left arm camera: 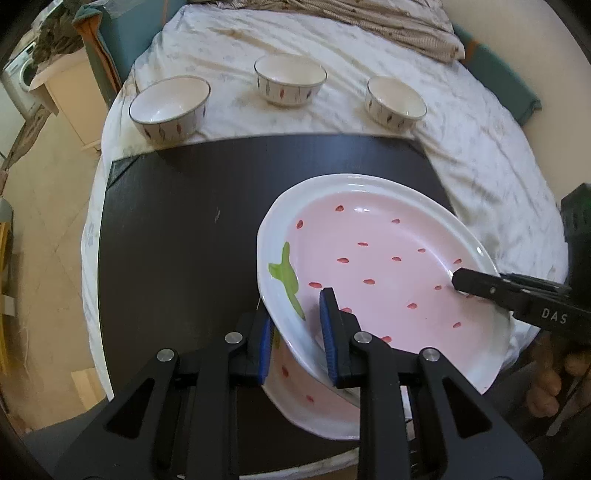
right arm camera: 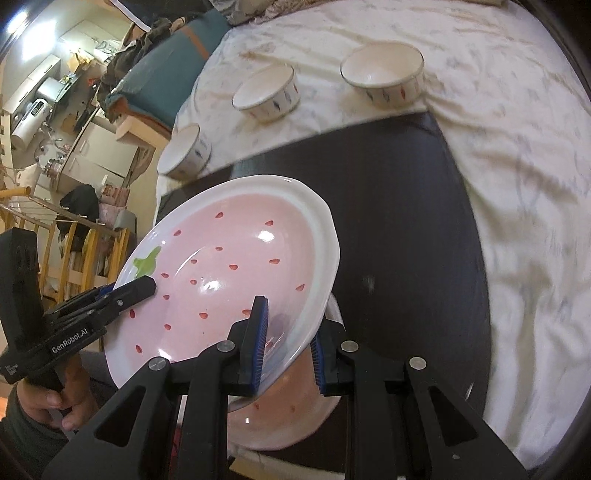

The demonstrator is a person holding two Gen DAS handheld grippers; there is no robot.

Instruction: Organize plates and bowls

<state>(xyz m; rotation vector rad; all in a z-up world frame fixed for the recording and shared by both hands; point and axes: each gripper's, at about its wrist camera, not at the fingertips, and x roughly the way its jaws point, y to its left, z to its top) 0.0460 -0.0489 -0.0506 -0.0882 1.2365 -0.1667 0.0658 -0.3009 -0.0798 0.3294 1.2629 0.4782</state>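
A pink strawberry-pattern plate [left arm camera: 388, 266] with a white rim is held tilted above a dark board [left arm camera: 177, 236]. My left gripper [left arm camera: 295, 332] is shut on its near left rim. My right gripper [right arm camera: 288, 332] is shut on its opposite rim and shows in the left wrist view [left arm camera: 480, 286] at the right. A second matching plate [left arm camera: 306, 391] lies on the board under the held one; it also shows in the right wrist view [right arm camera: 284, 417]. Three white bowls [left arm camera: 170, 107] [left arm camera: 290, 79] [left arm camera: 395, 101] stand in a row on the bed sheet beyond the board.
The board lies on a bed with a white patterned sheet [left arm camera: 480, 155]. A striped blanket [left arm camera: 369, 22] is bunched at the far end. A washing machine [left arm camera: 18, 74] and a cabinet [left arm camera: 70, 92] stand left of the bed. A wooden rack [right arm camera: 74, 251] stands beside it.
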